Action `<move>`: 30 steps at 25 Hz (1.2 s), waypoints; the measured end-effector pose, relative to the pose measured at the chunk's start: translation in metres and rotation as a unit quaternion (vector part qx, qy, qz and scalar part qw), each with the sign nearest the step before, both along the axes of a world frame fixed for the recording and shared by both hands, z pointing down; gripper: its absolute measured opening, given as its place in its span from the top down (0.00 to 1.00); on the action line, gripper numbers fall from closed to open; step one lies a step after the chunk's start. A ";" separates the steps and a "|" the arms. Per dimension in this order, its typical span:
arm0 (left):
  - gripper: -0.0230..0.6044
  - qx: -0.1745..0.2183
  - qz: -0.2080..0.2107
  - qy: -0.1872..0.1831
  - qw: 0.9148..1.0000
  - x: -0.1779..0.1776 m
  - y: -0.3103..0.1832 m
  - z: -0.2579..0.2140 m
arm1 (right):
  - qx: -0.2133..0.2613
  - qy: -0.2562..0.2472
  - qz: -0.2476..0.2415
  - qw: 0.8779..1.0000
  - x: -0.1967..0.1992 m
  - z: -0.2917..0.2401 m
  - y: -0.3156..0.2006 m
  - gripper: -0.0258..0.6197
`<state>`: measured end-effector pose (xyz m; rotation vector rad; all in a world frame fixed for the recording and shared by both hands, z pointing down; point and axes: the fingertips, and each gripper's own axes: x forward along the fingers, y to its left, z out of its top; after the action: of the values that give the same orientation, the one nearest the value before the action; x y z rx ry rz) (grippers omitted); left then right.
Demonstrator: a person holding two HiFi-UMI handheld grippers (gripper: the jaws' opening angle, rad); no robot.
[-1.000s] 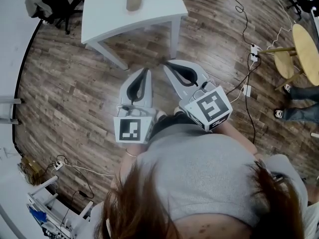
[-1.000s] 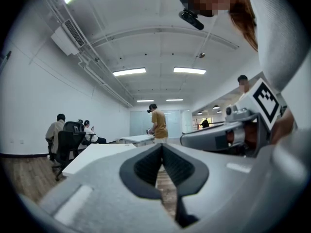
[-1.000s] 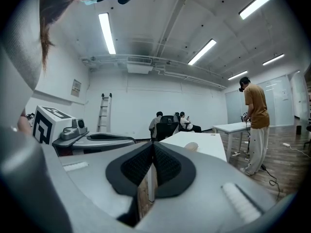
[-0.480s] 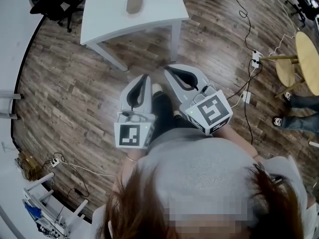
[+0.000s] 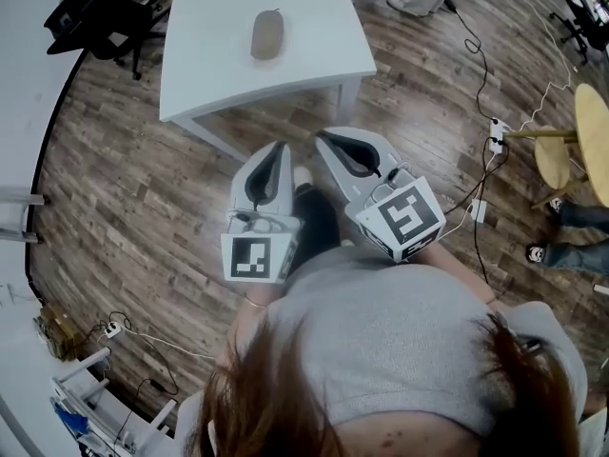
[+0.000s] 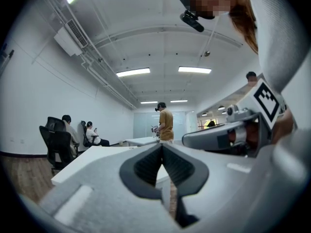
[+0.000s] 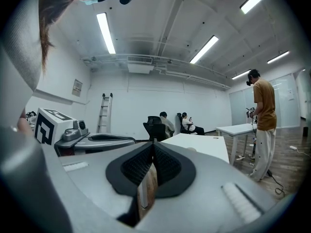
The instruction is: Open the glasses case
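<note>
The glasses case (image 5: 267,34) lies on the white table (image 5: 209,55) at upper centre. Mid-frame, the left gripper (image 5: 280,147) and right gripper (image 5: 322,135) hover short of it, fingers (image 6: 146,165) pressed together, empty.

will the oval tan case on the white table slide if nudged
The oval tan glasses case looks rounded and smooth, so it may skid or rock on the smooth white table. Its even outline suggests a stiff shell, probably light.
</note>
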<state>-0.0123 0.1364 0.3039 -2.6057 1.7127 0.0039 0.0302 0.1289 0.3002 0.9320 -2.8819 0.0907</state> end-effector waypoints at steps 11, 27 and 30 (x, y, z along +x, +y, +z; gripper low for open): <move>0.96 -0.016 0.032 -0.002 0.999 -0.038 -0.144 0.003 | -0.011 0.007 0.029 0.999 -0.039 0.003 -0.139 0.96; 0.96 -0.053 0.037 -0.010 0.998 -0.088 -0.282 0.018 | -0.032 0.010 0.057 0.998 -0.081 0.010 -0.280 0.95; 0.96 -0.063 0.021 -0.005 0.998 -0.096 -0.292 0.023 | -0.034 0.014 0.052 0.998 -0.084 0.010 -0.290 0.96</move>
<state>-0.1083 -0.1556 0.3271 -2.7245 1.7076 -0.1216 -0.0538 -0.1615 0.3107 1.0599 -2.7857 0.1829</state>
